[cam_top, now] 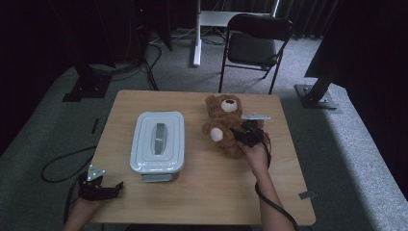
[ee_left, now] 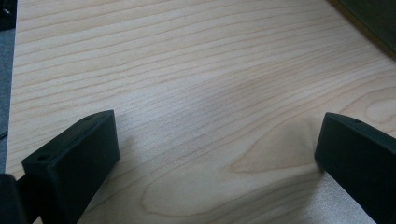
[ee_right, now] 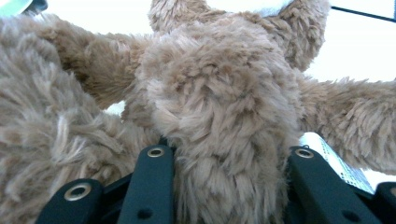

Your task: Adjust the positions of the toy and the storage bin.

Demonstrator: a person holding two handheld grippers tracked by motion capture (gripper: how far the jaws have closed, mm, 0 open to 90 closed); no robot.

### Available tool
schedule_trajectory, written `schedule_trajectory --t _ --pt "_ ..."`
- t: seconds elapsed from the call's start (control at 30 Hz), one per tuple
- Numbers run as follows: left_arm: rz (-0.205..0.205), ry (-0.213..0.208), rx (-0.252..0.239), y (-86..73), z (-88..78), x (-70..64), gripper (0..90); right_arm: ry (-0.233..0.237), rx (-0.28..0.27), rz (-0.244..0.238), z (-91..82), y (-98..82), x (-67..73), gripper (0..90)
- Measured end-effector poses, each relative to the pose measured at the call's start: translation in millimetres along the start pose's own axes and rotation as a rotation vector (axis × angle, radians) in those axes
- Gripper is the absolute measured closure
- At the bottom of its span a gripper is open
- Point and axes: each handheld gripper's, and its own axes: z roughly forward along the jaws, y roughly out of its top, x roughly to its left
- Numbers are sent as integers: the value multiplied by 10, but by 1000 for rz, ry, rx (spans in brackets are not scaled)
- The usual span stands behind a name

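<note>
Fluffy plush teddy bear (ee_right: 219, 107), matt wooden table (ee_left: 187, 70)

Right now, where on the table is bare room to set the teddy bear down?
The near strip of the table, between the left hand-held gripper and the right forearm, is bare. So is the far-left corner behind the lidded box. It is crowded where the right hand-held gripper clamps the teddy bear beside the box.

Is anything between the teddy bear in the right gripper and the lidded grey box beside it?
Nothing visible. The right gripper is shut on the teddy bear, and only bare table lies between it and the grey box. The box's lid is still on, though.
</note>
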Motion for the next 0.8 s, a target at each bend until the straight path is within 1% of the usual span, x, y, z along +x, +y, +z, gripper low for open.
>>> schedule_trajectory --t 0.07,0.1,0.13,0.27,0.37,0.43,0.47,0.6,0.63,0.8 --pt "0 0 0 0 0 0 5 -4 -3 3 -10 5 -18 665" --pt "0 0 0 0 0 0 5 -15 -4 6 -25 13 -47 665" --pt "0 0 0 0 0 0 4 -34 -6 17 -47 24 -113 665" --pt "0 0 0 0 0 0 4 -75 -15 45 -95 45 -250 665" --pt "0 0 0 0 0 0 5 -115 -12 49 -119 70 -352 664" --pt "0 0 0 0 0 0 5 -135 -11 62 -137 83 -436 664" --pt "0 0 0 0 0 0 5 -135 -11 62 -137 83 -436 664" --pt "0 0 0 0 0 0 5 -172 -12 96 -173 109 -639 664" --pt "0 0 0 0 0 0 5 -180 -8 96 -172 114 -675 664" --pt "0 0 0 0 0 0 5 -205 7 111 -137 127 -811 663"
